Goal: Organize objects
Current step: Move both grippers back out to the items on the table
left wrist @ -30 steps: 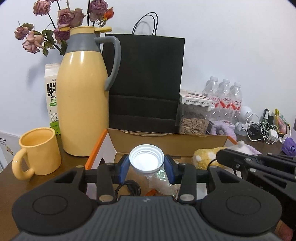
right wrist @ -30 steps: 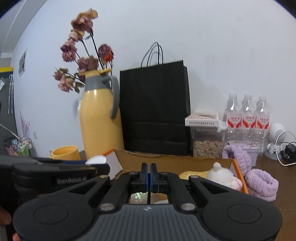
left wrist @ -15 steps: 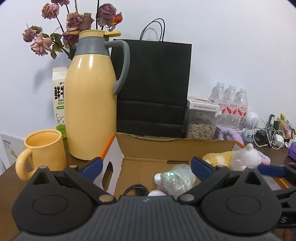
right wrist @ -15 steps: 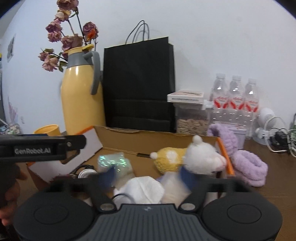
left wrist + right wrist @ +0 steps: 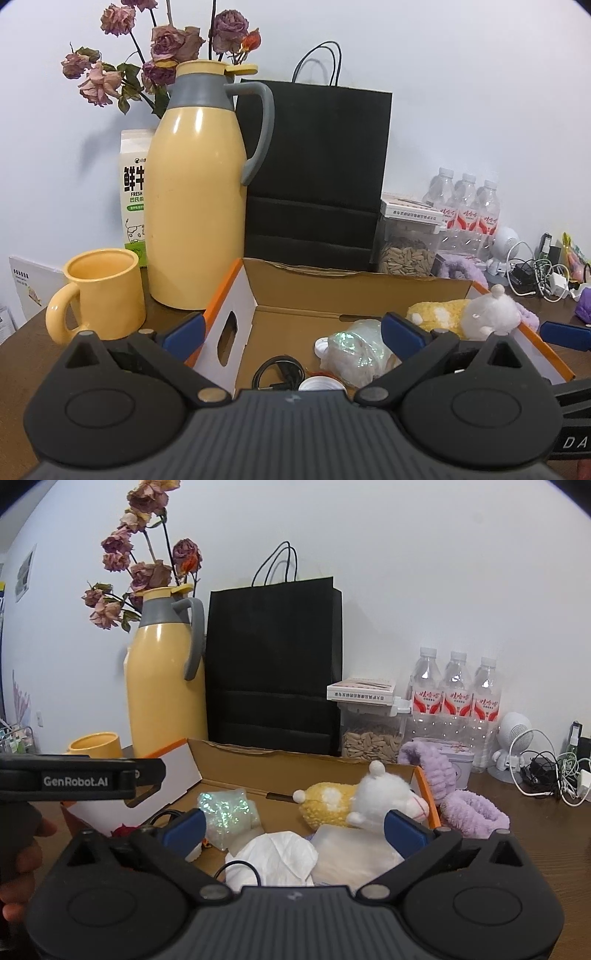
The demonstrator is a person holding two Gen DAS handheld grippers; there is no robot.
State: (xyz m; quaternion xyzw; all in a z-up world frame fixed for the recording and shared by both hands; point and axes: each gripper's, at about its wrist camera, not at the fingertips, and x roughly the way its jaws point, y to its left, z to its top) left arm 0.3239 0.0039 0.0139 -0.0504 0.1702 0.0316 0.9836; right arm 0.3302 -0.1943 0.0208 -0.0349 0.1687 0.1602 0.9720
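An open cardboard box (image 5: 351,280) with orange edges lies before both grippers. Inside it are a white lid (image 5: 320,384), an iridescent bag (image 5: 356,350), a black cable (image 5: 277,371) and a yellow-and-white plush toy (image 5: 484,314). My left gripper (image 5: 291,330) hangs open over the box's near left side with nothing between its blue pads. My right gripper (image 5: 295,827) is over the near right side and its jaws are opening. Below them lie a white tissue (image 5: 273,860) and a clear packet (image 5: 351,853), neither touched by the pads.
Behind the box stand a yellow thermos jug (image 5: 195,221), a yellow mug (image 5: 107,295), a milk carton (image 5: 135,206), a black paper bag (image 5: 314,166), a seed jar (image 5: 406,251) and water bottles (image 5: 467,206). A purple headband (image 5: 465,805) and tangled cables (image 5: 554,771) lie right.
My left gripper opened and let go of the white lid, which now lies in the box. My right gripper's jaws went from shut to wide, and it moved in over the box.
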